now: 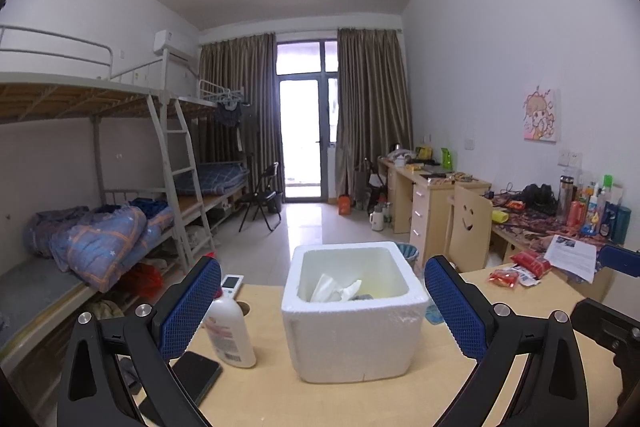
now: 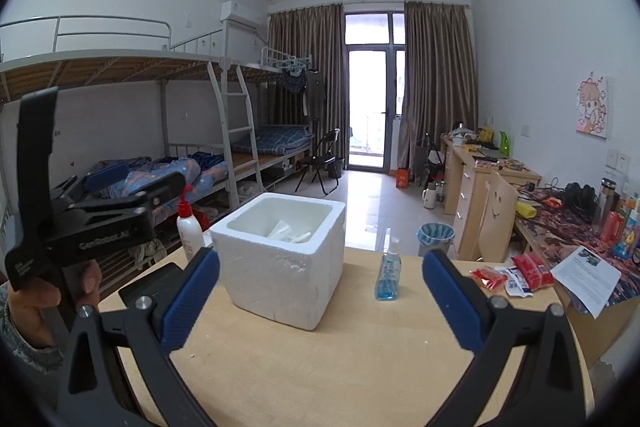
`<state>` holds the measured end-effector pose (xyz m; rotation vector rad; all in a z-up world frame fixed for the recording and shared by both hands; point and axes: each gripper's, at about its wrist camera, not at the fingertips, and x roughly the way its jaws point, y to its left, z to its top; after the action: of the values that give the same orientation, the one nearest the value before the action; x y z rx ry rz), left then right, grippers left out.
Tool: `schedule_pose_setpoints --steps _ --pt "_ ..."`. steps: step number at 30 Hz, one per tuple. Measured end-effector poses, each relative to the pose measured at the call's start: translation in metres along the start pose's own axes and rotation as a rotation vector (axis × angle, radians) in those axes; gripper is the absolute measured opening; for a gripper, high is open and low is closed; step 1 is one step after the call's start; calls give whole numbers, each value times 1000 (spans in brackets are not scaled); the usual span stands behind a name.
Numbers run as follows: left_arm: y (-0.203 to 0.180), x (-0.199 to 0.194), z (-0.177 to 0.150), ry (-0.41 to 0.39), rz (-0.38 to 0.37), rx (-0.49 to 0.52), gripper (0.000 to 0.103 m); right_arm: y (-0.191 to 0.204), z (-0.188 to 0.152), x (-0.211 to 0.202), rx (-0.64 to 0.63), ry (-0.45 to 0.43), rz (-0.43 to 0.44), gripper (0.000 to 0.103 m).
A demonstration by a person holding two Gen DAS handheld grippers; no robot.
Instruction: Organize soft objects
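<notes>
A white foam box (image 1: 352,311) stands on the wooden table (image 1: 320,403), straight ahead of my left gripper (image 1: 322,307). Inside it lie crumpled white soft items (image 1: 334,287) and something grey. My left gripper is open and empty, just short of the box. In the right wrist view the box (image 2: 280,263) stands ahead and to the left of my open, empty right gripper (image 2: 320,301). White items (image 2: 288,233) show inside it. The left gripper's body (image 2: 96,215) is held at the left.
A white lotion bottle (image 1: 230,331), a remote (image 1: 231,285) and a dark phone (image 1: 196,375) lie left of the box. A blue spray bottle (image 2: 388,269) stands right of it. Red snack packets (image 2: 516,273) and a paper sheet (image 2: 586,275) lie at the right edge.
</notes>
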<state>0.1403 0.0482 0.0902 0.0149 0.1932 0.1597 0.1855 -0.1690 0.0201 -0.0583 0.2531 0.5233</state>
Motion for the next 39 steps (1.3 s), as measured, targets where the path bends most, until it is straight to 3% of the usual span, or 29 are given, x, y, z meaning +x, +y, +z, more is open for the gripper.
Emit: schedule_pose_setpoints --steps 9,25,34,39 --pt "0 -42 -2 -27 -39 -15 102 13 -7 -31 10 -26 0 103" --pt "6 -99 -24 -89 -35 -49 102 34 -24 -70 -9 -78 -5 103" --pt "2 -130 -65 -154 54 -64 102 49 -52 -93 12 -164 -116 103" --pt "-2 -134 -85 -155 64 -67 102 58 -71 -98 26 -186 -207 103"
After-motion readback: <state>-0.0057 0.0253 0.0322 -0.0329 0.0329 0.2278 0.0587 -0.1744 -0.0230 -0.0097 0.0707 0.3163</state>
